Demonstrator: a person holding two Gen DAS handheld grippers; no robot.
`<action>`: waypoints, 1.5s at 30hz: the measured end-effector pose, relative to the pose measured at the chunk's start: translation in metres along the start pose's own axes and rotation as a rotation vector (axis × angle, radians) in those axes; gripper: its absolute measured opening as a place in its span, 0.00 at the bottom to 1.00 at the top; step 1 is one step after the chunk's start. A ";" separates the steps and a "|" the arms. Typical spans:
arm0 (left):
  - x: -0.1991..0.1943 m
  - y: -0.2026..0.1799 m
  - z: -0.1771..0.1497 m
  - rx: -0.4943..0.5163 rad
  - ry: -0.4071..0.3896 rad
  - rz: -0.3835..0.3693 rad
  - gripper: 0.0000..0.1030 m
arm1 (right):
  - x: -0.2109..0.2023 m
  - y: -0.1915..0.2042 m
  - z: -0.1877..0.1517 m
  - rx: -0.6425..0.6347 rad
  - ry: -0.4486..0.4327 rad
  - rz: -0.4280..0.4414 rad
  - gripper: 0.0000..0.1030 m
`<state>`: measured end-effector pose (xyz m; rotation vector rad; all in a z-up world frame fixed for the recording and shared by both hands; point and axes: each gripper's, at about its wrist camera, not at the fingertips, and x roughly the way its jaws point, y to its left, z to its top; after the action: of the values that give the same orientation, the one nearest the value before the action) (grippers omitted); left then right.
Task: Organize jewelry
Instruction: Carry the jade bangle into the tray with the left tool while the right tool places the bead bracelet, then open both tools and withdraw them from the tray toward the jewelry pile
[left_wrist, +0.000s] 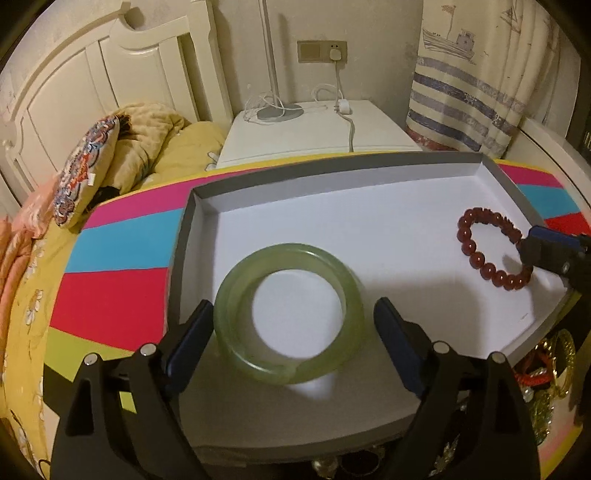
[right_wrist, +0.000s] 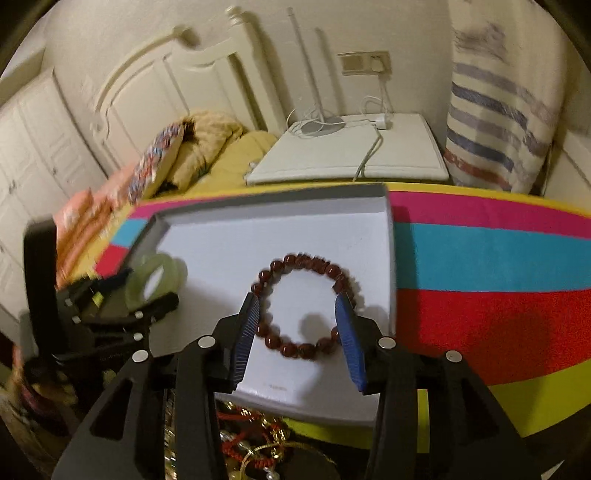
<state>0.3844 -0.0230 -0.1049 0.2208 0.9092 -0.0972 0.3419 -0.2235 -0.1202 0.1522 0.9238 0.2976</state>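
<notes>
A pale green jade bangle (left_wrist: 290, 317) lies flat in the white shallow box (left_wrist: 332, 206); it also shows in the right wrist view (right_wrist: 155, 280). My left gripper (left_wrist: 293, 317) is open, its blue pads standing apart on either side of the bangle. A dark red bead bracelet (right_wrist: 303, 306) lies in the box's right part, also seen in the left wrist view (left_wrist: 493, 251). My right gripper (right_wrist: 299, 310) is open, its pads flanking the bracelet. The right gripper shows in the left wrist view (left_wrist: 546, 254) at the bracelet's right side.
The box sits on a striped multicoloured surface (right_wrist: 480, 258). A heap of gold and red jewelry (right_wrist: 255, 443) lies below the box's near edge. A white nightstand (left_wrist: 314, 133) with a lamp base and cable, a bed and a striped curtain (left_wrist: 472, 85) stand behind.
</notes>
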 end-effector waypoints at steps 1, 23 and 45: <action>-0.001 0.000 -0.001 -0.005 0.003 0.000 0.85 | 0.001 0.004 -0.002 -0.035 -0.003 -0.050 0.41; -0.080 -0.030 -0.099 -0.012 0.000 -0.021 0.87 | -0.080 0.041 -0.122 -0.121 -0.042 -0.190 0.50; -0.174 -0.025 -0.207 -0.063 -0.034 -0.049 0.87 | -0.174 0.072 -0.211 -0.102 -0.168 -0.110 0.58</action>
<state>0.1137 -0.0017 -0.0945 0.1379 0.8828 -0.1169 0.0606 -0.2097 -0.0953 0.0320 0.7457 0.2259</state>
